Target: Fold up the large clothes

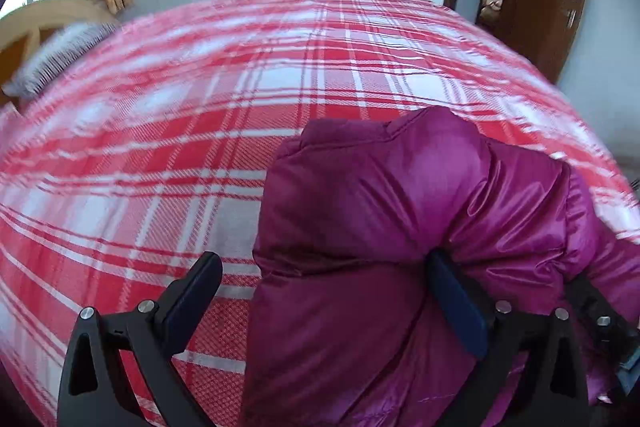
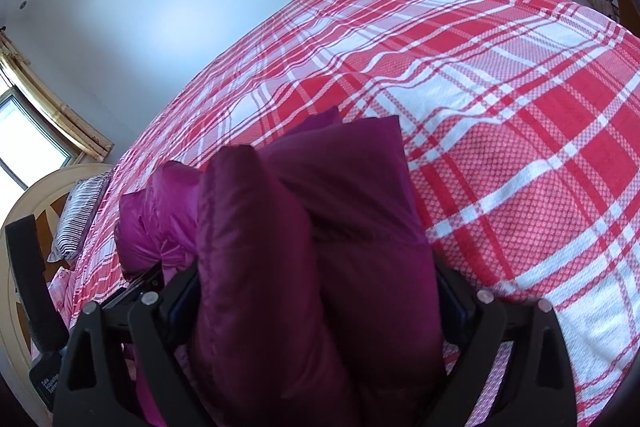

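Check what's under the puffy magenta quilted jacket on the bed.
The red-and-white plaid bedspread shows on all sides of the puffy magenta quilted jacket, so it presumably runs beneath. The jacket covers that patch, so anything lying there is hidden. Both views show the same.

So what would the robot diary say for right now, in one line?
task: fold jacket | left gripper: open, jacket between jaws | right gripper: shut on jacket | surface: plaid bed cover | fold unfinished

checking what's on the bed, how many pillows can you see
1. A striped pillow lies at the head of the bed by the wooden headboard, left of the magenta jacket. Others may be hidden behind the jacket or out of frame.
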A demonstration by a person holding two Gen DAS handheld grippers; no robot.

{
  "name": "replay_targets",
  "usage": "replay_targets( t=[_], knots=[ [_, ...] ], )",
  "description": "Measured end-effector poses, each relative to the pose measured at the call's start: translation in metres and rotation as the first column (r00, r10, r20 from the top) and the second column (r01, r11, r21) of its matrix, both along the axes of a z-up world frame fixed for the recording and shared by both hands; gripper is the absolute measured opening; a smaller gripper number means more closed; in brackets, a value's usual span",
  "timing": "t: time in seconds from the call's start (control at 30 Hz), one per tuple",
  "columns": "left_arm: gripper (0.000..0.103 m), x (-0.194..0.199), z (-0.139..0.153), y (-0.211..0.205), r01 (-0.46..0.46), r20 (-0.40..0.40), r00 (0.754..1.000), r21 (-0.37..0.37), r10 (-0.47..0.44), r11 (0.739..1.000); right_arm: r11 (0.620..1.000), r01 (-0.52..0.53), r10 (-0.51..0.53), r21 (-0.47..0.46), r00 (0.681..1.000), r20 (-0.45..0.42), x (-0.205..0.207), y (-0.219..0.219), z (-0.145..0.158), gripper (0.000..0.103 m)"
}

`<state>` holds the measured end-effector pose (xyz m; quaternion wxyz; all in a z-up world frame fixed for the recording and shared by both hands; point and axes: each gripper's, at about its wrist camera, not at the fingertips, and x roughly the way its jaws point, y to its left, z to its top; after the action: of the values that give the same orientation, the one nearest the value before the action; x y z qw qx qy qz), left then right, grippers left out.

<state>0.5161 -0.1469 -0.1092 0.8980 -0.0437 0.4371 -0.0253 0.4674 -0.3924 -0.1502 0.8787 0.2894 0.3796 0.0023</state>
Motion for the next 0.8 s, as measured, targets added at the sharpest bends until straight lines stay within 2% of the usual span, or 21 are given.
replay_targets(
  t=[0.1,0.17,0.3,0.43,0.53,0.6,0.67,0.73,0.8],
  knots=[
    [0.102,-0.008,0.000,0.030,0.010,-0.062,0.998,-0.185,-0.022,0.983,1.000,-0.008,0.008,-0.007,1.000,-0.001,0.001,0.002,0.000,0.099],
    [0.102,-0.020,0.002,0.047,0.007,-0.047,0.999,-0.237,-0.019,0.972,1.000,-0.013,0.013,0.005,1.000,0.002,0.001,0.000,-0.001,0.099],
    [0.102,-0.047,0.005,0.074,0.048,0.015,0.999,-0.233,-0.046,0.971,0.995,-0.086,0.086,0.045,0.996,-0.003,0.002,-0.005,0.005,0.099],
    [0.102,-0.057,-0.009,0.079,0.121,0.013,0.992,-0.302,-0.122,0.946,0.984,-0.147,0.142,0.097,0.988,0.053,-0.006,-0.015,0.012,0.096],
    [0.102,-0.057,-0.010,0.071,0.168,0.037,0.986,-0.282,-0.164,0.945,0.973,-0.220,0.215,0.068,0.974,0.069,-0.004,-0.016,0.014,0.085],
    [0.102,-0.055,-0.010,0.067,0.203,0.041,0.979,-0.300,-0.200,0.932,0.965,-0.256,0.253,0.061,0.966,0.056,0.000,-0.019,0.010,0.079],
    [0.102,-0.056,-0.010,0.066,0.232,0.048,0.972,-0.323,-0.229,0.917,0.956,-0.281,0.278,0.081,0.959,0.051,0.004,-0.025,0.003,0.079],
    [0.102,-0.056,-0.010,0.063,0.265,0.058,0.963,-0.351,-0.262,0.898,0.946,-0.290,0.283,0.143,0.957,0.071,0.004,-0.033,-0.004,0.078],
    [0.102,-0.057,-0.012,0.060,0.275,0.059,0.961,-0.344,-0.272,0.898,0.938,-0.292,0.280,0.189,0.956,0.085,0.005,-0.039,-0.009,0.076]
  ],
)
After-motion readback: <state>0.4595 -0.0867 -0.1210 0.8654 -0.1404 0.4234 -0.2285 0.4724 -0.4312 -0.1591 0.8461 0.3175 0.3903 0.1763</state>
